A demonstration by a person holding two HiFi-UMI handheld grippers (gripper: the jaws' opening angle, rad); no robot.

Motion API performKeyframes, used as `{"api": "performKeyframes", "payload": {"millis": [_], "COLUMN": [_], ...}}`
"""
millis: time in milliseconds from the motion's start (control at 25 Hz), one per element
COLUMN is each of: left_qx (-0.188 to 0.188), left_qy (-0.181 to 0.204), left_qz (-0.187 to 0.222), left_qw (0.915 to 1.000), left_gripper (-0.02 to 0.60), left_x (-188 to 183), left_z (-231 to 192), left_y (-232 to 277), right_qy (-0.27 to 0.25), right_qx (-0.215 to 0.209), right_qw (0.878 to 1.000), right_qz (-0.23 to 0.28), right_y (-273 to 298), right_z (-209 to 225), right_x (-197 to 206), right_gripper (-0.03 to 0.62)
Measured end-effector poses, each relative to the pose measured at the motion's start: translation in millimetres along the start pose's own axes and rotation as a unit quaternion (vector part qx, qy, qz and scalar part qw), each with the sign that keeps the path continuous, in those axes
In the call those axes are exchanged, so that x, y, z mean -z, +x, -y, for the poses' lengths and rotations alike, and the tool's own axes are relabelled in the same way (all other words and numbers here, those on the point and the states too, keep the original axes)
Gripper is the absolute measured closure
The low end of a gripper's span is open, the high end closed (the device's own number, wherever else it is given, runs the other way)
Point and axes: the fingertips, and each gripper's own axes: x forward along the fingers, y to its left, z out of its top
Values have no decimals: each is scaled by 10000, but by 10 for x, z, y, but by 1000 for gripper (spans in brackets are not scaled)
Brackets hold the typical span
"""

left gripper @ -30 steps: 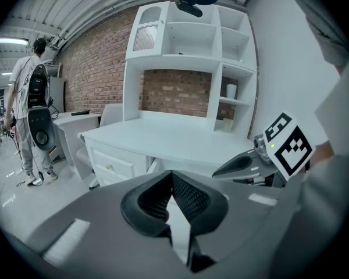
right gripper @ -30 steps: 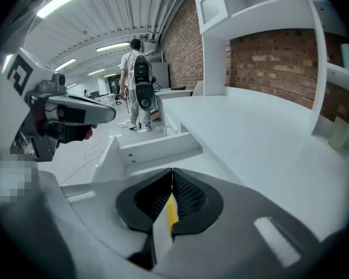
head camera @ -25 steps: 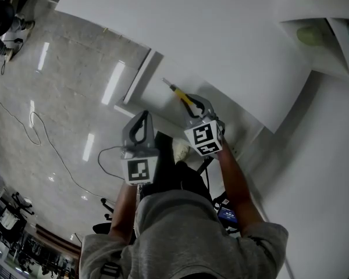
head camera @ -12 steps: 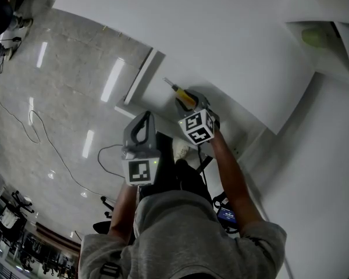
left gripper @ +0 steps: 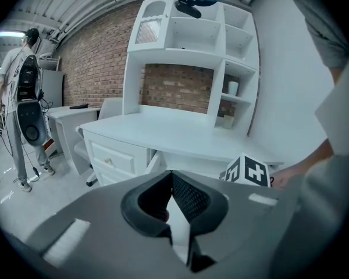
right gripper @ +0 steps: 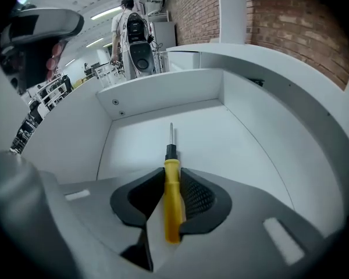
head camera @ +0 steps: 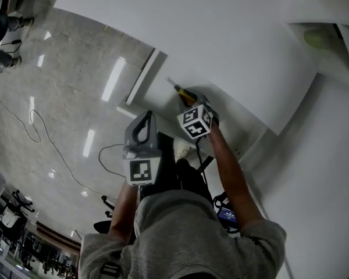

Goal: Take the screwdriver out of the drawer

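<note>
My right tool [right gripper: 173,172], jaws just closing, grips the screwdriver [right gripper: 172,185] by its handle; its shaft points straight ahead toward the drawer's [right gripper: 163,92] back wall.

Left gripper [left gripper: 171,182] in the foreground, jaws closed flat together, nothing between. Beyond, a white desk [left gripper: 186,129] topped by a hutch [left gripper: 192,34] of open shelves, against a brick wall [left gripper: 99,68]. Under the desktop at left, drawers [left gripper: 119,158] with a small knob. On a right-hand shelf, a pale cup [left gripper: 232,88]. Just right of the jaws, a black-and-white cube [left gripper: 248,171], with a hand [left gripper: 291,178] behind it and a grey sleeve [left gripper: 337,97] above. Far left, a person [left gripper: 20,97] standing near a low table [left gripper: 70,118].
</note>
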Motion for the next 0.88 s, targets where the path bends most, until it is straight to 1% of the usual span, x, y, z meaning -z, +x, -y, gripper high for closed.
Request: {"api": "performKeyframes", "payload": {"millis": [400,640,880], "left_qx": [6,21,75], "left_qy": [34,55,198], "left_qz": [33,152,332], "left_qw": [10000,9999,9992], "left_gripper": [569,569,569], "left_x": [-75,-208,-414], "left_z": [-19,13,67], "left_y": [2,-48,-147], "right_qy": [36,70,16], "right_qx": [-89,-52,25], "right_qw": [9999,9997,9987], "right_qz": [41,246,509], "right_y": [-64,-291,-590], "right_z": [-18,-7,-46], "right_x": [-50,-185,-387], "right_gripper": [511,511,511]}}
